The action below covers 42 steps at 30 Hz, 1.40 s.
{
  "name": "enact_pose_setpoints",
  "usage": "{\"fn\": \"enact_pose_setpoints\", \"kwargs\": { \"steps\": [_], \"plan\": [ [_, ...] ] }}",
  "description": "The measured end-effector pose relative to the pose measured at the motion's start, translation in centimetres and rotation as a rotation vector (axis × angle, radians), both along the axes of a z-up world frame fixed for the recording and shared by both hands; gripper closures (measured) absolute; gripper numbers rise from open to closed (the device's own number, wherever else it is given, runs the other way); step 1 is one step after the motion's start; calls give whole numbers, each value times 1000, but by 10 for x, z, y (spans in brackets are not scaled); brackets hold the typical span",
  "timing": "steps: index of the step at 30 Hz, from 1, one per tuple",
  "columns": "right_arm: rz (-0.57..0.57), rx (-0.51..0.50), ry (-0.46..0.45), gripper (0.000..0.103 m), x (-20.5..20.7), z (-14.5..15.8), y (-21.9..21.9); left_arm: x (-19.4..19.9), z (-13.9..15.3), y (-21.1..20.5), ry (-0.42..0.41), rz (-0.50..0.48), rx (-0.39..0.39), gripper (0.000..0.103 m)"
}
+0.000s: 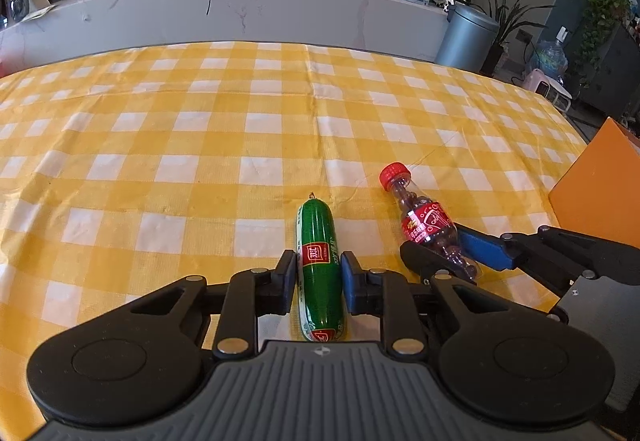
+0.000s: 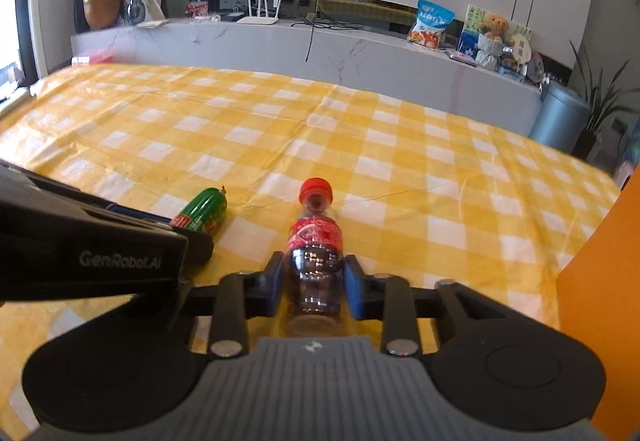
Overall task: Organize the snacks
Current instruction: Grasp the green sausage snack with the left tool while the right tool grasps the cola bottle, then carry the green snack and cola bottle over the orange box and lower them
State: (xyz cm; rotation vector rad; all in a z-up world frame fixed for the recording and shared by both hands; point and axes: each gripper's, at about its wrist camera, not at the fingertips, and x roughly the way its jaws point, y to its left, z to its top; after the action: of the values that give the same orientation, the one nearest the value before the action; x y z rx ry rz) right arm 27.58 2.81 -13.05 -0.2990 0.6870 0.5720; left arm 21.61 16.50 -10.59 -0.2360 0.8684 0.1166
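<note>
Left gripper (image 1: 318,273) clamps the green sausage (image 1: 319,269), right gripper (image 2: 314,283) clamps the cola bottle (image 2: 316,257), both long axes along the fingers; orange box (image 2: 600,305) sits just right of the bottle, nearer the right gripper.

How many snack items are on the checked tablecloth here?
2: a green sausage between the left gripper fingers, a small cola bottle between the right gripper fingers. None seem hidden.
</note>
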Motion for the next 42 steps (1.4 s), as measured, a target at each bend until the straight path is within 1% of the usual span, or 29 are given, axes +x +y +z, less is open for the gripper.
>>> {"fn": "enact_pose_setpoints", "kwargs": {
  "steps": [2,6,10,14,18,24,29,33,36,38,40,42],
  "plan": [
    [4,-7,7,75,-1,2,0,-1,1,0,2,6,-7,78],
    [-11,24,51,75,-3,7,-7,-8,7,0,-5,11,-10,78],
    [-24,51,56,75,-15,21,-16,-25,18,2,-22,29,-51,78],
    [-47,92,84,75,-31,36,-30,-46,32,-6,-43,44,-65,78],
    [-54,139,92,75,-53,56,-46,-70,48,-15,-68,53,-104,78],
    [-66,207,61,75,-87,96,-79,-95,84,-41,-135,21,-113,78],
    [-93,263,34,75,-112,126,-117,-108,111,-68,-201,-51,-112,78],
    [-144,293,27,75,-124,142,-155,-109,127,-95,-236,-138,-106,78],
    [-195,327,47,75,-129,150,-191,-102,137,-119,-251,-236,-122,78],
    [-237,348,66,75,-129,153,-217,-93,142,-138,-247,-319,-135,78],
    [-276,362,88,74,-126,156,-241,-80,146,-157,-229,-403,-142,78],
    [-308,360,110,74,-123,158,-263,-66,148,-176,-199,-475,-129,78]
  ]
}}
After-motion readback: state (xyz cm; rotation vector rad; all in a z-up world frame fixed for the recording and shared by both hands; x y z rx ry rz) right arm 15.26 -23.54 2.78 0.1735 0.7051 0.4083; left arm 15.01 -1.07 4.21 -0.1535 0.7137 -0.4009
